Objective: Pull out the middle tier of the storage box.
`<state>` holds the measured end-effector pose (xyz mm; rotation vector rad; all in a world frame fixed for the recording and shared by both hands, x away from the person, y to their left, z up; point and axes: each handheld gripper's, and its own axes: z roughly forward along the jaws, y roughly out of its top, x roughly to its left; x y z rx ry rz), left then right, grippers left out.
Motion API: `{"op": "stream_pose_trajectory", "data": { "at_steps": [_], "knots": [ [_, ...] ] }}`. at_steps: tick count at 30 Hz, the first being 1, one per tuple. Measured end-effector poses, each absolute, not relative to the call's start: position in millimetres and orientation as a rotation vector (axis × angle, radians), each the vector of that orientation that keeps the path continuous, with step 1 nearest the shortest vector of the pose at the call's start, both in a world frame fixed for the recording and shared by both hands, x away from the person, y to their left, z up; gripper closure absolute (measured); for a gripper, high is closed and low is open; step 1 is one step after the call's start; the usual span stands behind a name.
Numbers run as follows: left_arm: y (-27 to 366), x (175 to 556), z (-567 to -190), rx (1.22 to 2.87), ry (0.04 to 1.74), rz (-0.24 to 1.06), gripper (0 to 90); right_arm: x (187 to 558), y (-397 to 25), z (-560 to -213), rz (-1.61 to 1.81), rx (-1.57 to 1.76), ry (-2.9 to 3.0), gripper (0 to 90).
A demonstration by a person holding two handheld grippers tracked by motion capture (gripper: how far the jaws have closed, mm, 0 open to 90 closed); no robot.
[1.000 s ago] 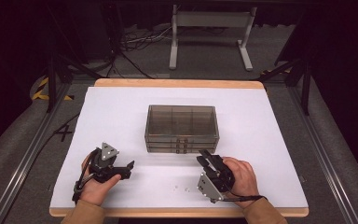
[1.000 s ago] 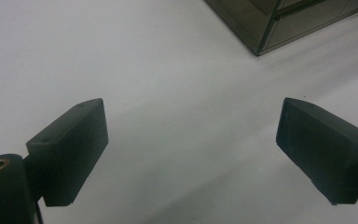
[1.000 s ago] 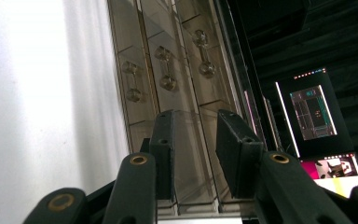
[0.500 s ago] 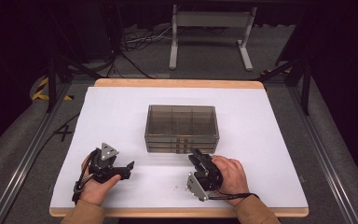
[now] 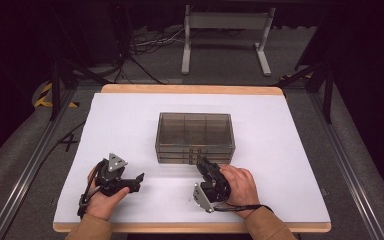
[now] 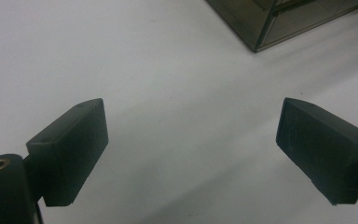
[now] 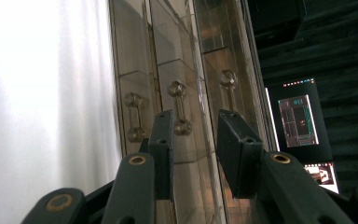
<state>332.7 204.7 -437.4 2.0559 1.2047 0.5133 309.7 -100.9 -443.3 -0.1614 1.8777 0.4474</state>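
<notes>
Having swung inward, the right tool [image 5: 203,166], jaws parted, is lining up on the drawer box's [image 5: 195,131] middle handle [image 7: 179,108]; closing comes next, while the left tool [image 5: 139,178] is resting released.

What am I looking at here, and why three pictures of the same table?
A person sits at a white table with a hand-held two-jaw gripper in each hand. The high view looks down from above. The other two come from small cameras riding on the grippers. On the table stands a clear plastic drawer box. The left gripper rests off to the side, jaws wide open, holding nothing. The right gripper is turned sideways and points at the front of the box; its own view shows its jaws partly open, lined up with the middle drawer handle, not gripping it yet.
</notes>
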Motion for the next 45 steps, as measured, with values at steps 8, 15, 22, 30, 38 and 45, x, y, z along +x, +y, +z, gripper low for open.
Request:
{"op": "stream_pose_trajectory", "data": {
  "at_steps": [8, 15, 22, 30, 38, 45],
  "knots": [
    [204.3, 332.6, -437.7, 2.056, 1.205, 0.513, 9.8, 314.6, -94.0, -450.5, 0.417, -0.171, 1.873, 68.5],
    [203.9, 332.8, -438.0, 2.061, 1.202, 0.513, 9.8, 319.0, -91.3, -455.6, 0.389, -0.165, 1.868, 69.7],
    [203.7, 332.9, -438.3, 2.063, 1.201, 0.512, 9.8, 321.8, -88.3, -460.2, 0.370, -0.166, 1.858, 70.6],
    [203.2, 332.9, -438.5, 2.067, 1.200, 0.511, 9.8, 322.5, -86.3, -463.0, 0.355, -0.164, 1.843, 72.4],
    [203.0, 332.9, -438.5, 2.068, 1.198, 0.512, 9.8, 322.6, -84.2, -462.3, 0.340, -0.153, 1.819, 79.1],
    [203.0, 332.7, -438.3, 2.069, 1.198, 0.509, 9.8, 321.4, -83.0, -463.6, 0.328, -0.138, 1.814, 79.9]
  ]
}}
